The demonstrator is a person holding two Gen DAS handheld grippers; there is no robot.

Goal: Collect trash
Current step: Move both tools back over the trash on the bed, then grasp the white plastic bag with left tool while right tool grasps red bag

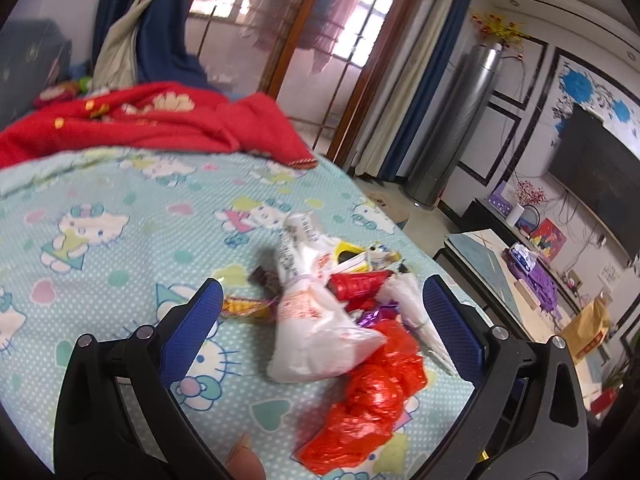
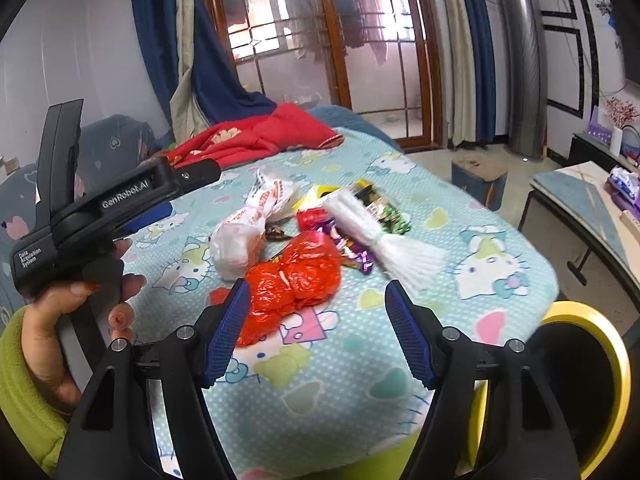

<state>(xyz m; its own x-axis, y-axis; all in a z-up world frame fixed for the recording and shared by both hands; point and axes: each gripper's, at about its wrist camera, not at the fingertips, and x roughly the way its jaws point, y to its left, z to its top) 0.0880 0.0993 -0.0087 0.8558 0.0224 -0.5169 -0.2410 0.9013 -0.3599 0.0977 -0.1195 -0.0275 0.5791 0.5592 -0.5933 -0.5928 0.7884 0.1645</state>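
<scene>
1. Two grippers hover over a heap of trash on a bed sheet (image 2: 328, 364) of pale blue dotted fabric with cartoon-cat print.
2. Left gripper (image 1: 322, 306): ribbed blue pads spread wide, nothing pinched; the heap shows between them.
3. Right gripper (image 2: 316, 322): pads spread, nothing pinched; the red bag lies just beyond its left pad.
4. Red bag (image 2: 294, 280): thin crinkled glossy plastic, bunched, nearest item; long axis runs near-left to far-right.
5. White bag (image 2: 248, 226): soft film with orange print, knotted; long axis near-left to far-right.
6. White bundle (image 2: 384, 236): translucent, tied at its waist, fanned end pointing near-right.
7. Foil wrappers (image 2: 352, 250): small, purple, shiny, between bags.
8. Yellow-rimmed bin (image 2: 616, 360): round, near right, beside the bed.
</scene>
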